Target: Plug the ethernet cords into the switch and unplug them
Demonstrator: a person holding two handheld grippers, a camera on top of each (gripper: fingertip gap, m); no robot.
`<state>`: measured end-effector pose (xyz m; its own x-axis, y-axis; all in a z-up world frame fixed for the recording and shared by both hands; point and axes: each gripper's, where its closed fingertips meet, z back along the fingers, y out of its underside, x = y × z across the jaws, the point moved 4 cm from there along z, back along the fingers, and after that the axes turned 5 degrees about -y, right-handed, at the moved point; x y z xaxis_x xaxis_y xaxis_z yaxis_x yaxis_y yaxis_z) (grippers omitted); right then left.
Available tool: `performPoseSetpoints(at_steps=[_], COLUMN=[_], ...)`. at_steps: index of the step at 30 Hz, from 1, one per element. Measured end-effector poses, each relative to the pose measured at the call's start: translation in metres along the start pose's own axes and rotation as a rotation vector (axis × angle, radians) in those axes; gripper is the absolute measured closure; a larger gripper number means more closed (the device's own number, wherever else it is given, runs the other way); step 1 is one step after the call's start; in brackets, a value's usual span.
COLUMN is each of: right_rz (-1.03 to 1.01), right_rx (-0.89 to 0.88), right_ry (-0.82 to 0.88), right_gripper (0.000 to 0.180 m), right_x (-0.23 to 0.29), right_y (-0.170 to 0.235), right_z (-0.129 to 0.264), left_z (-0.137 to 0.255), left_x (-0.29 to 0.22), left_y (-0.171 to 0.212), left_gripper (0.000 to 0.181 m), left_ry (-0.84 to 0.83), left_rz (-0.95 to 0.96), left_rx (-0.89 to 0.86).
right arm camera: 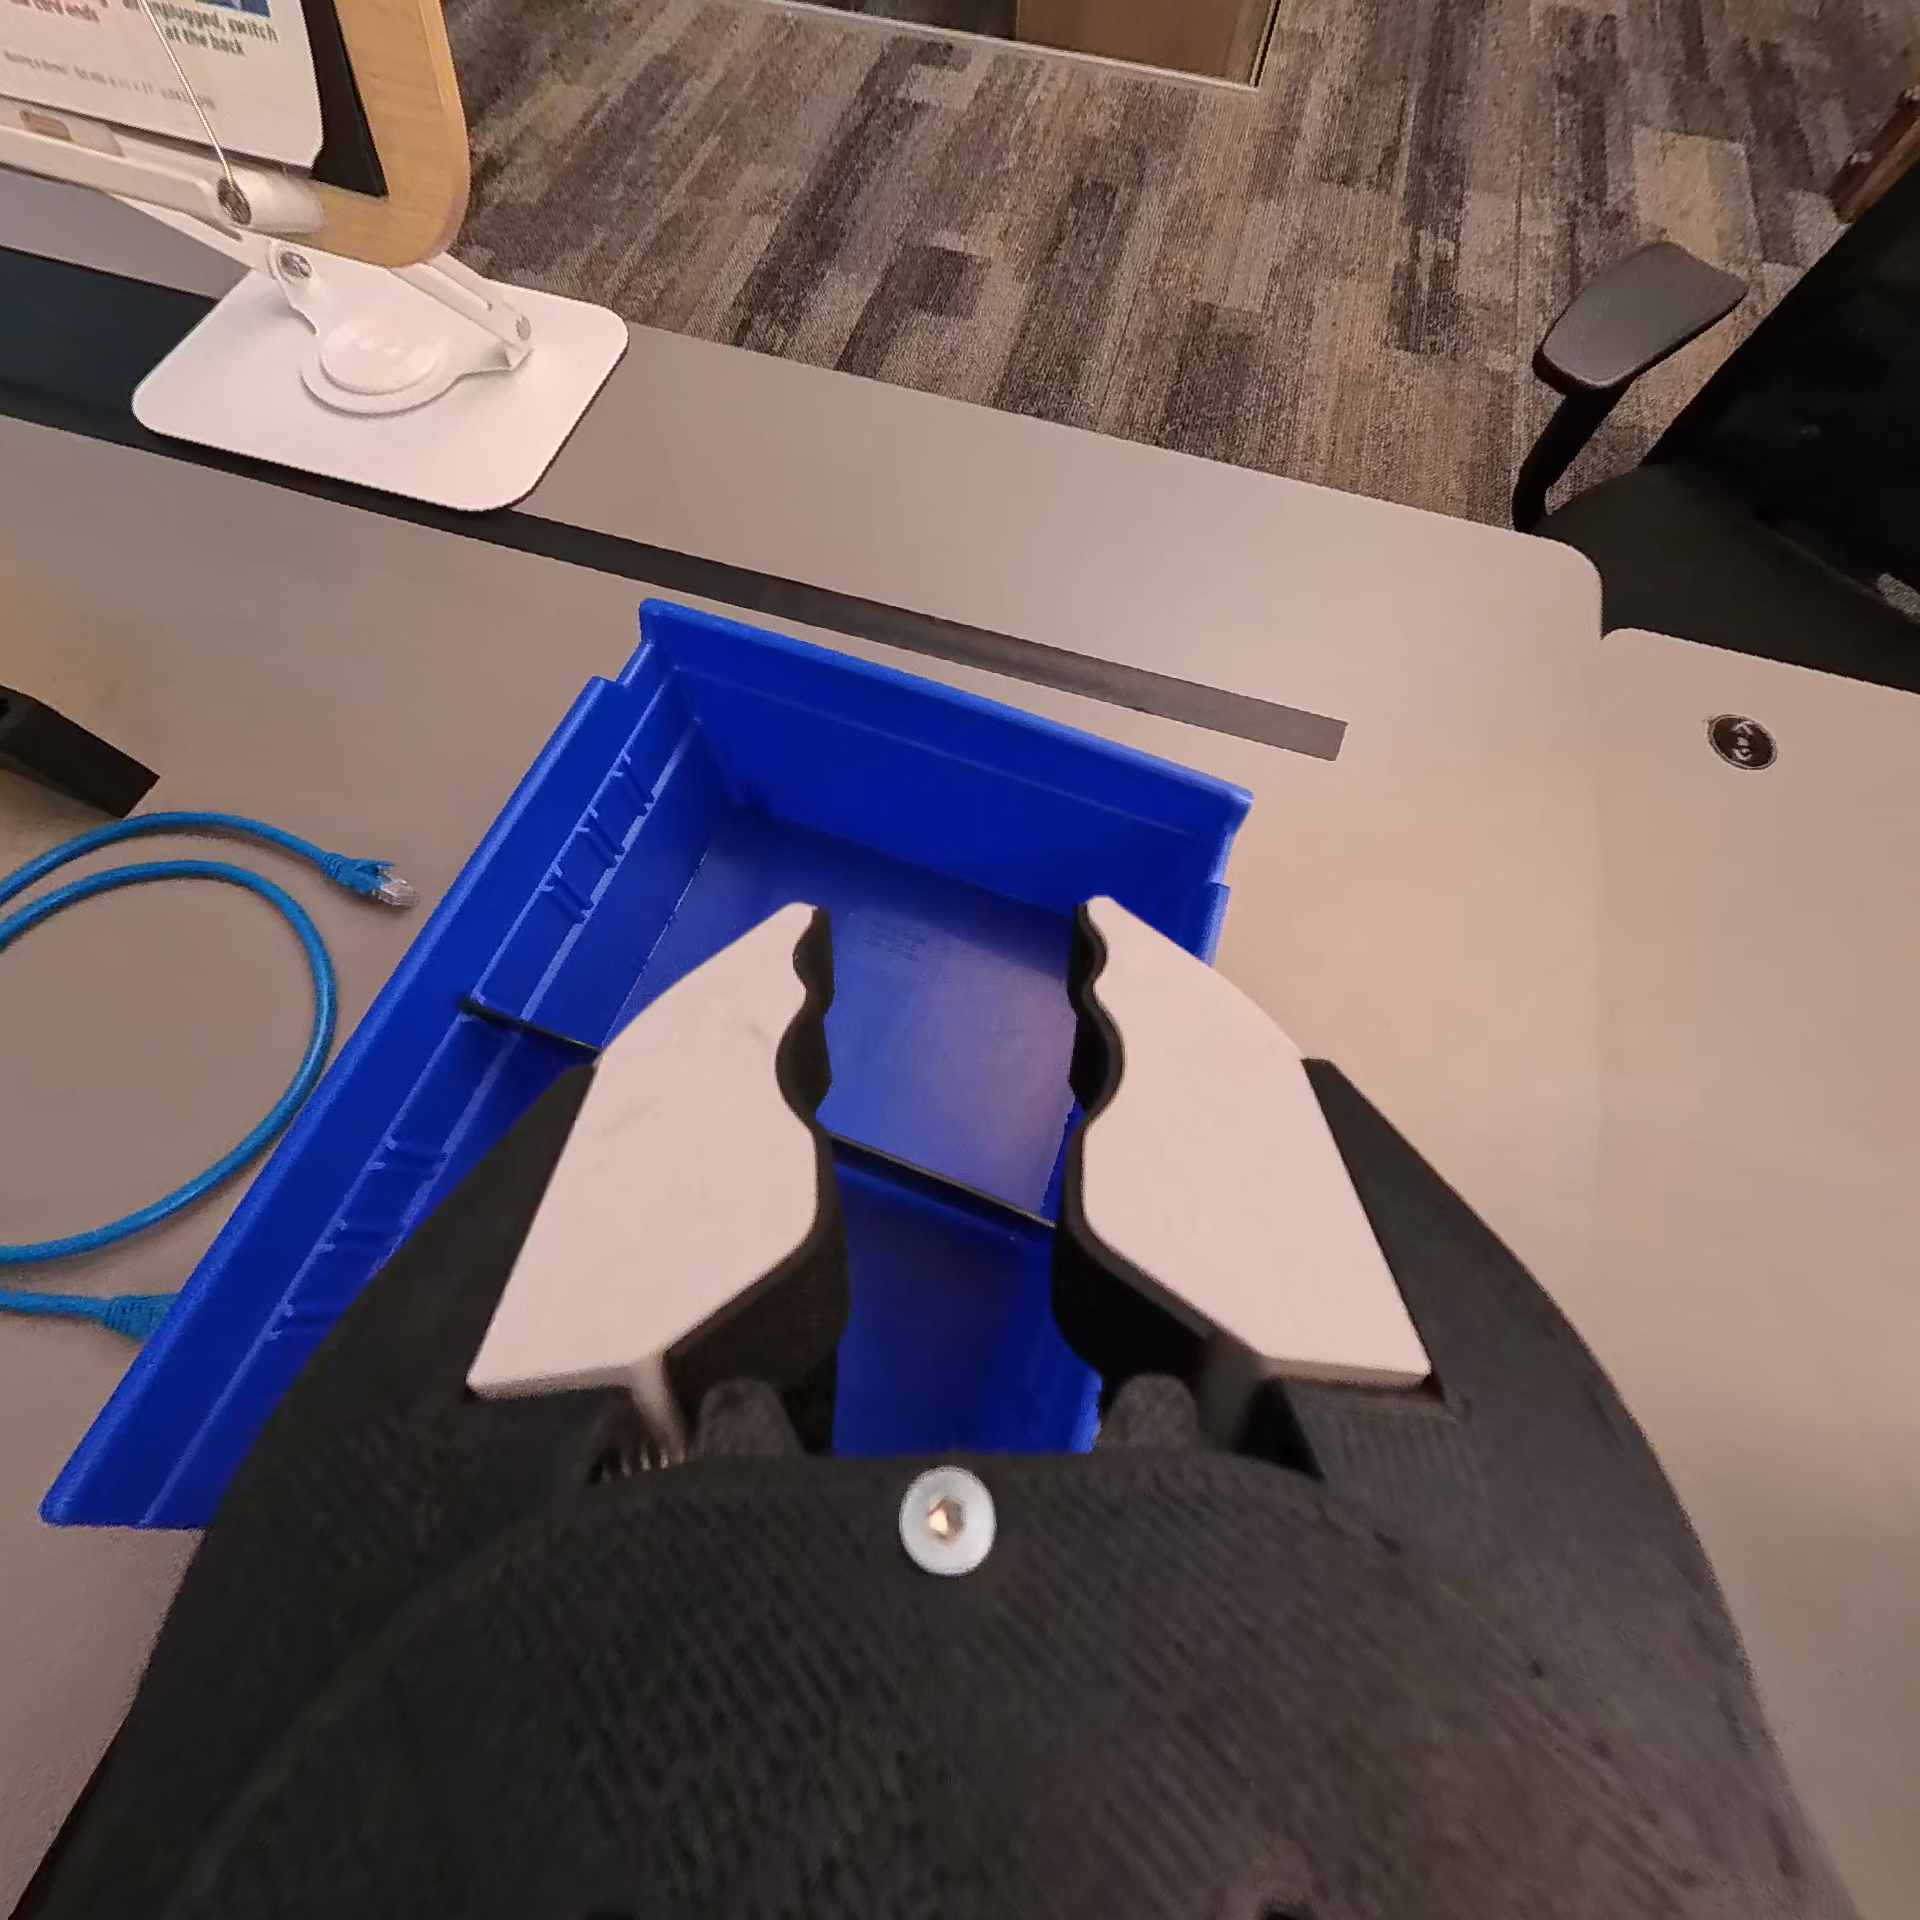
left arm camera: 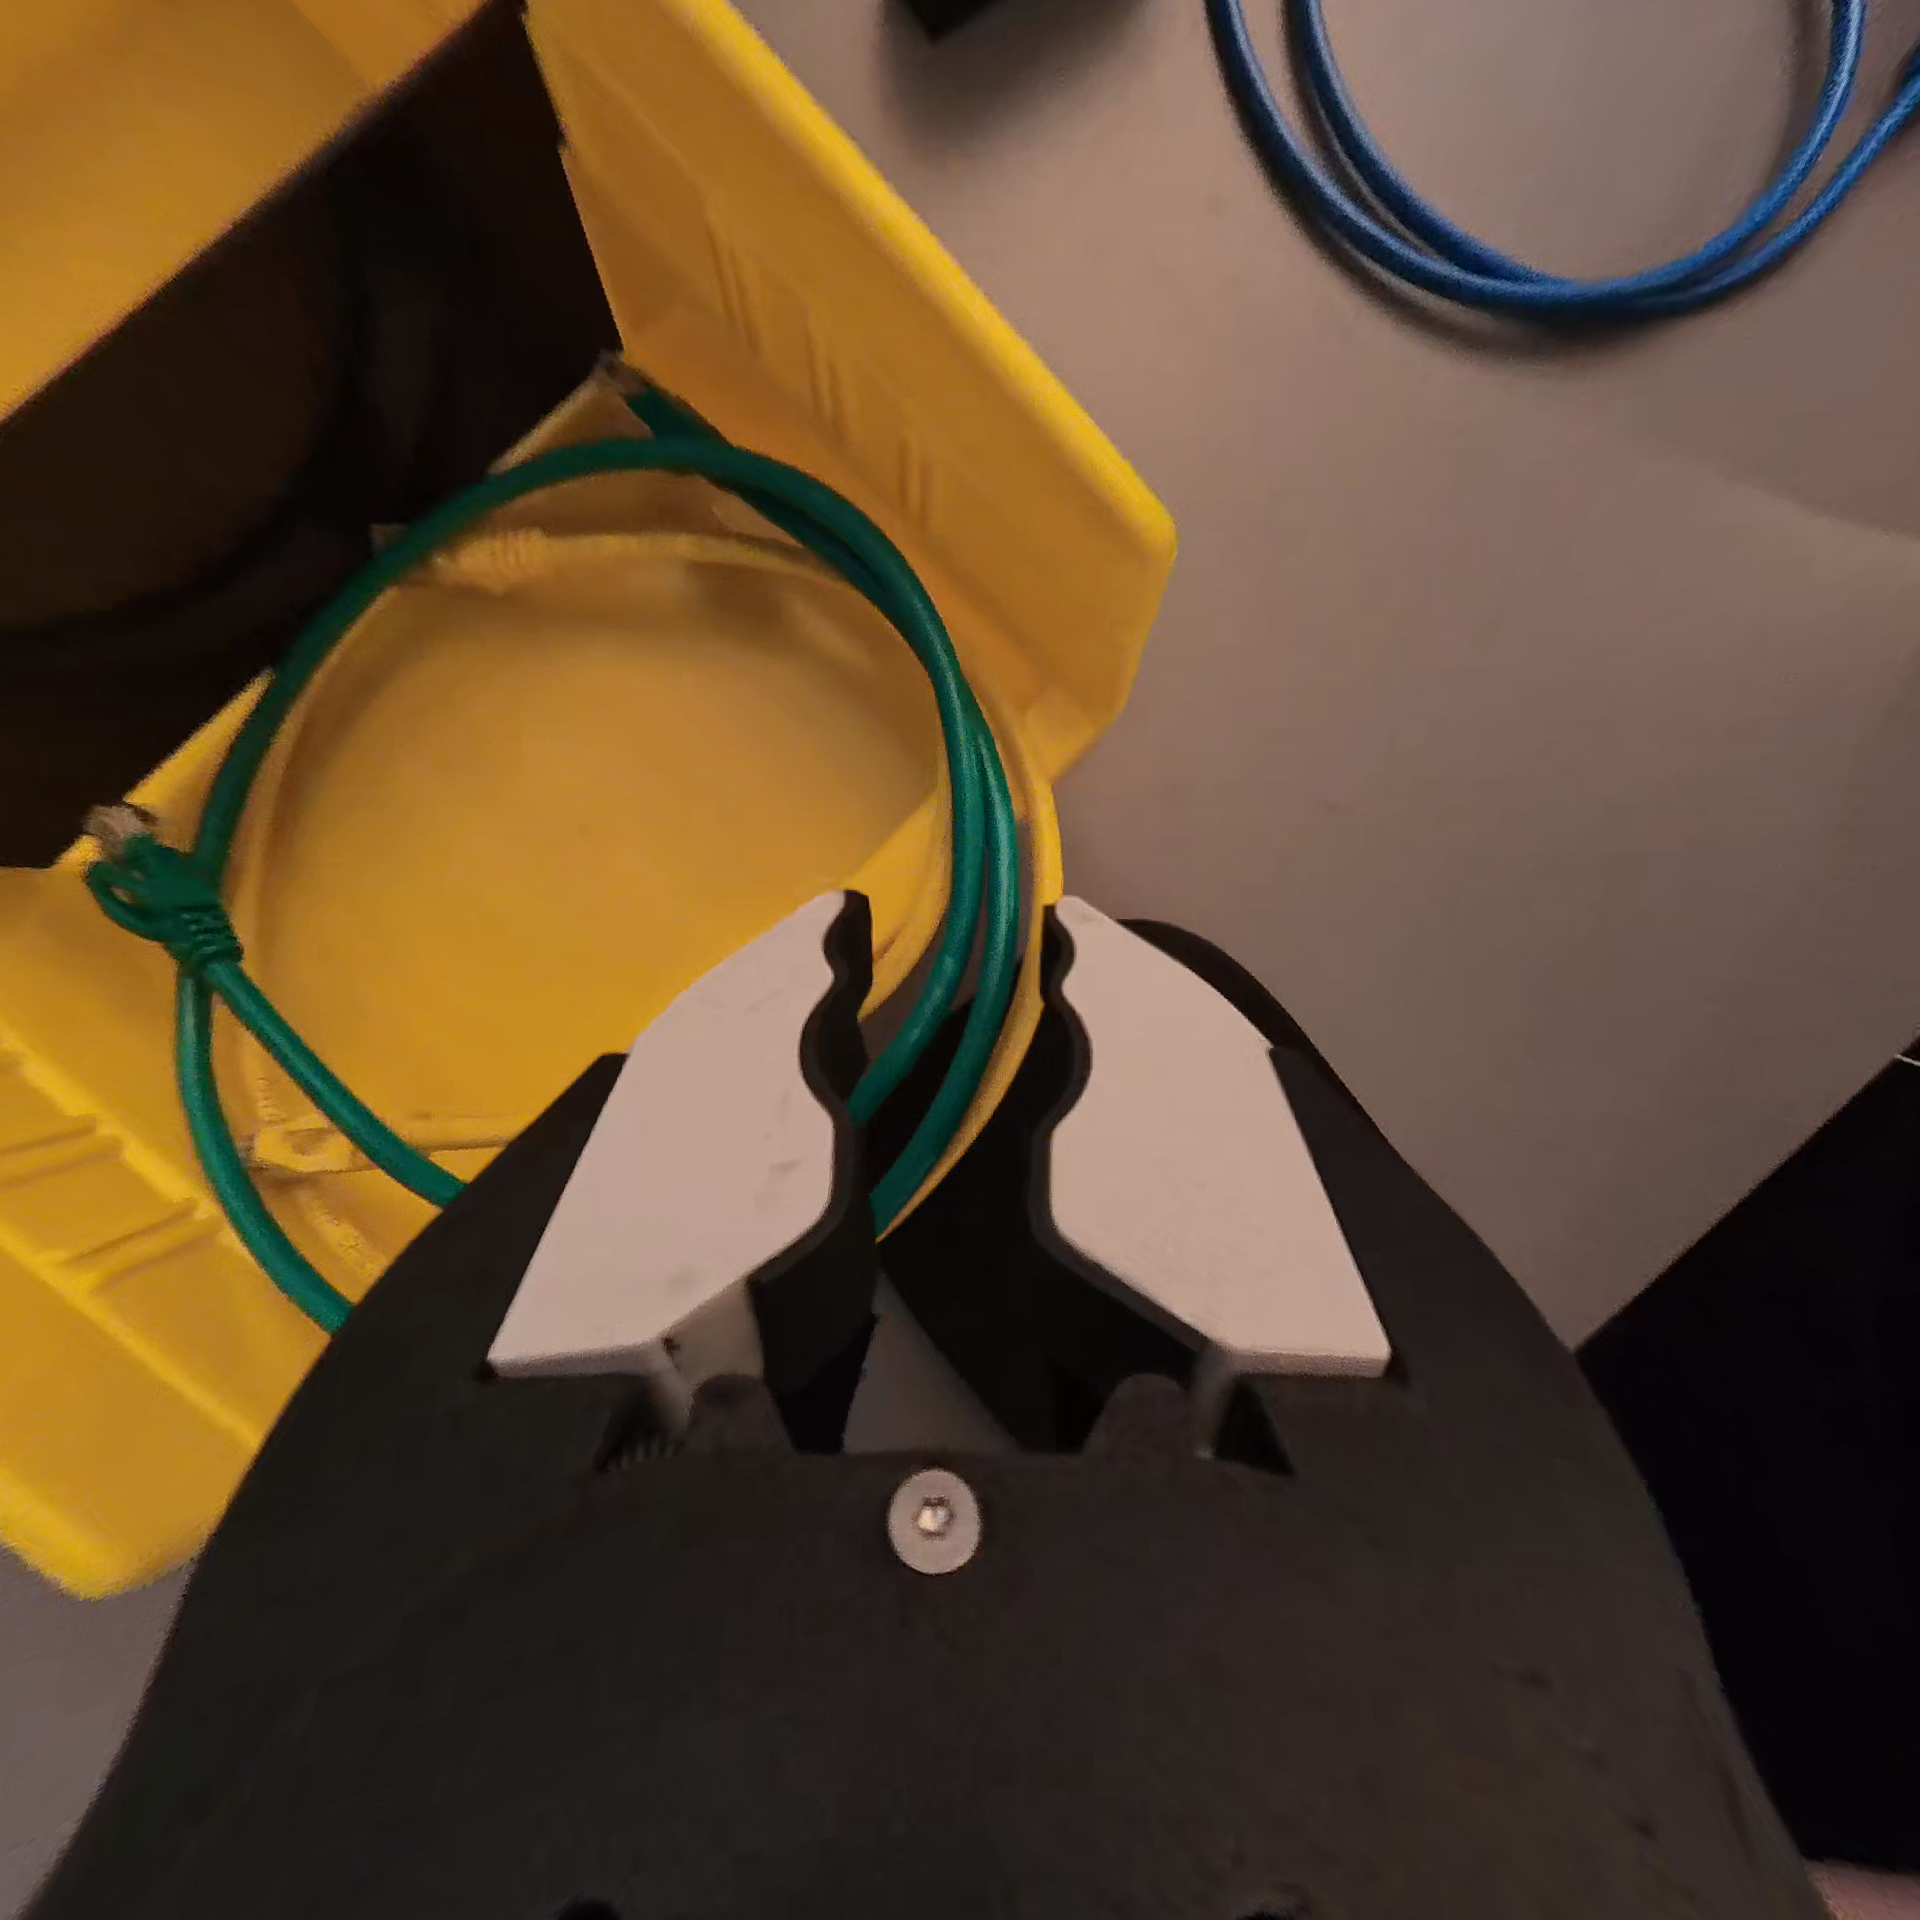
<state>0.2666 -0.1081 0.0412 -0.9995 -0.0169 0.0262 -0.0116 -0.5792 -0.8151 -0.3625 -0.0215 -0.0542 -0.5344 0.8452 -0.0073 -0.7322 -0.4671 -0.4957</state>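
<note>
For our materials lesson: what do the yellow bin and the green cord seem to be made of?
Yellow bin: probably moulded plastic with a matte to satin finish, judging by its ribbed walls and uniform colour. Green cord: likely a smooth, flexible plastic or rubber jacket, since it coils in loops.

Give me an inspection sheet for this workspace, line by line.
Surface: grey-beige desk, mostly bare.
Job's things: green cord and yellow cord coiled in the yellow bin; switch not seen.
Clutter: blue bin with dividers, visible compartments empty.
Grippers: left gripper open, both bin cords passing between its fingers; right gripper open, holding nothing, above the blue bin.
Cables: blue cord loose on the desk, plug free.
Surroundings: monitor stand, chair armrest, patterned floor.
</note>
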Motion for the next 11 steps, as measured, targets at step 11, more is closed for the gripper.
performPoseSetpoints(at_steps=[11], right_rz=[-0.008], right_rx=[0.01], right_ry=[-0.01], right_gripper=[0.134], right_x=[-0.003], right_y=[0.004], right_z=[-0.003], left_z=[-0.006], left_x=[-0.007], left_y=[-0.009], left_gripper=[0.169], left_ry=[0.044], left_rz=[-0.043], left_rx=[0.128])
